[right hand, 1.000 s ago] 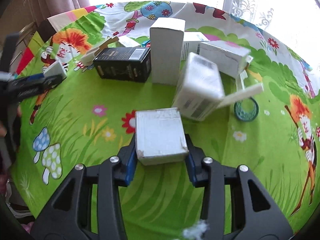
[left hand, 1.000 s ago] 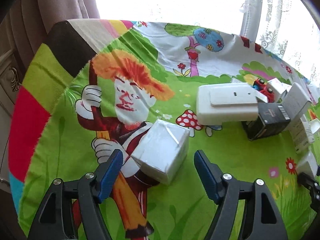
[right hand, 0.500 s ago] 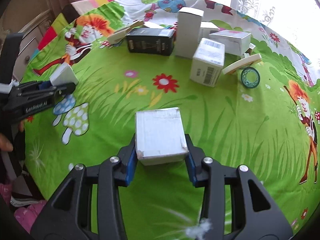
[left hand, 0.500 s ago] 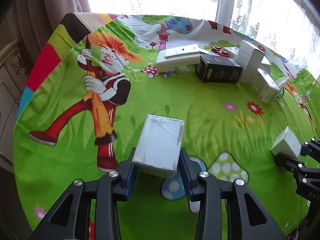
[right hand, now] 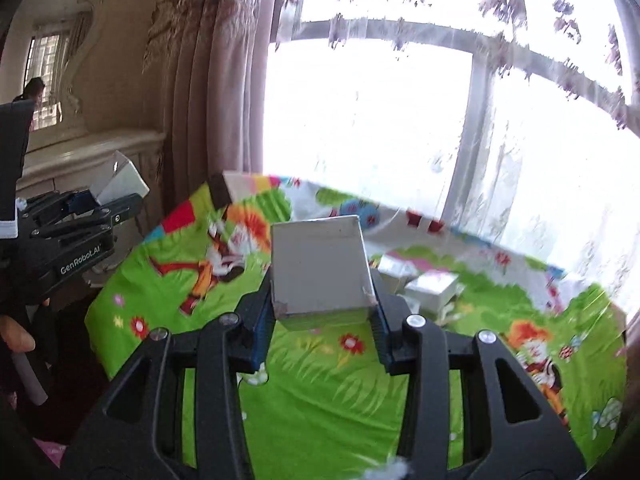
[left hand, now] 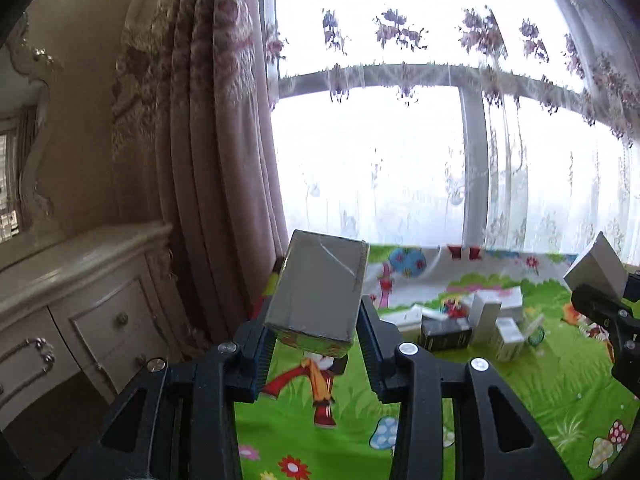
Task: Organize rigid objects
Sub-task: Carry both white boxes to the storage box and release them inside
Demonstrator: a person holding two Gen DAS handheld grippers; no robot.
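My left gripper (left hand: pixel 316 336) is shut on a white taped box (left hand: pixel 318 286), held high above the cartoon-print cloth (left hand: pixel 500 396) on the table. My right gripper (right hand: pixel 322 316) is shut on a second white box (right hand: pixel 320 268), also lifted off the table. Each gripper shows in the other's view: the right one (left hand: pixel 600 300) with its box (left hand: pixel 598 266) at the far right, the left one (right hand: pixel 104 204) with its box (right hand: pixel 122 182) at the far left. Several white and black boxes (left hand: pixel 476 322) stand clustered on the far side of the cloth.
A cream dresser (left hand: pixel 80 296) stands left of the table, beside a pink curtain (left hand: pixel 208 160). Behind the table is a bright window with a lace curtain (left hand: pixel 440 184). A person's hand (right hand: pixel 16 336) holds the left gripper's handle.
The left gripper closed on the white box, then both grippers rose with their boxes and tilted up from looking down at the cloth to looking level towards the window.
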